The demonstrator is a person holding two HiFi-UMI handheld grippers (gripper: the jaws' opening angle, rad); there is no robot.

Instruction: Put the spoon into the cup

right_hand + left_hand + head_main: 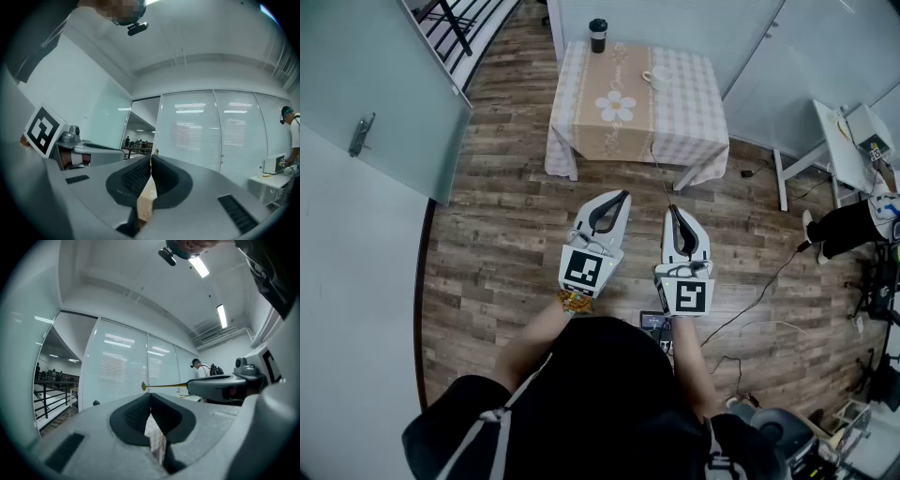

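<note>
Currently the right gripper [672,210] is clamped on the gold spoon [662,176]. The thin shaft is pinched between the jaws and is seen sticking out well past the tips, pointed at the cloth-covered table [694,112]. Which end is pinched cannot be told. In the right gripper view only a gold sliver is seen at the jaw tips; in the left gripper view the shaft is seen running sideways out of the right gripper.

The left gripper [624,196] is held just beside it, to its left, jaws pressed together with nothing between them.

Both are held over the wood floor [487,244], centre of the head view, short of the table.

A white cup [652,79] is seen on the table, upper centre of frame, well apart from the spoon. A black tumbler [597,36] is stood at the table's far edge.
</note>
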